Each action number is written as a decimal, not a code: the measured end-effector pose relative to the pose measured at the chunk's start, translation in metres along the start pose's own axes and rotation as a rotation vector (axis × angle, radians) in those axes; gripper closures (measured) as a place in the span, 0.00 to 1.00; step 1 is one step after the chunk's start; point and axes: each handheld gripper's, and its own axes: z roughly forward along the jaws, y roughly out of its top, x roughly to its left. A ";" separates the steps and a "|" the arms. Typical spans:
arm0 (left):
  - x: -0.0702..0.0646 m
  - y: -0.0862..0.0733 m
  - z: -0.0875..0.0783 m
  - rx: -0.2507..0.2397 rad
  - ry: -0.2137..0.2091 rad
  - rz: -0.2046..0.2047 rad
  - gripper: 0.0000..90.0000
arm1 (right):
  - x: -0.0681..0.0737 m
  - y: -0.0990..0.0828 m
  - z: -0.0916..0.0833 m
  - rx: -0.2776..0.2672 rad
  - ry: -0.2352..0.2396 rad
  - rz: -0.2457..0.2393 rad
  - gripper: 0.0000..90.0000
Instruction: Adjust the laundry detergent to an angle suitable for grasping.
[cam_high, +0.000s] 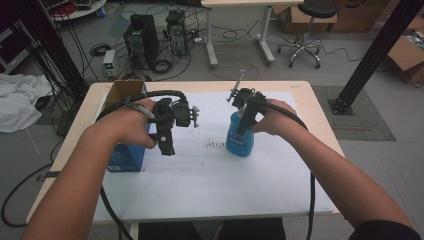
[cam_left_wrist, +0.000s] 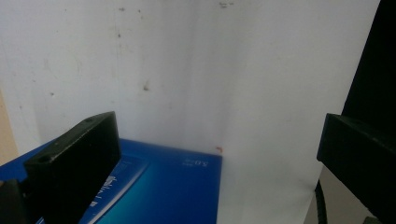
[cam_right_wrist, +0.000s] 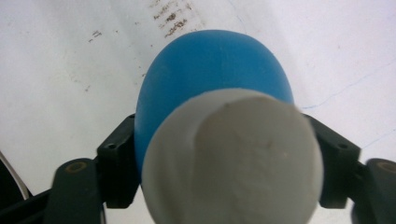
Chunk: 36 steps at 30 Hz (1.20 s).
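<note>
Blue bottle stands on the surface, squeezed between the right tongs so it stays upright. The left tongs hang apart above a blue box, holding nothing.

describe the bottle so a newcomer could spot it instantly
On the white sheet covering the wooden table, look right of centre, where the right gripper closes its jaws on it. It is a blue bottle with a white cap, rounded, unlike the boxy blue carton at the left.
</note>
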 end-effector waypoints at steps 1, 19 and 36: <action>0.000 0.000 0.000 0.002 0.000 -0.001 0.00 | 0.000 0.000 0.000 0.000 0.005 -0.001 0.28; 0.000 -0.001 0.000 0.003 -0.008 -0.004 0.00 | 0.001 0.000 -0.003 -0.008 0.000 -0.007 0.18; 0.001 -0.001 0.000 0.009 -0.013 -0.005 0.00 | 0.000 -0.004 -0.019 -0.029 -0.031 -0.019 0.02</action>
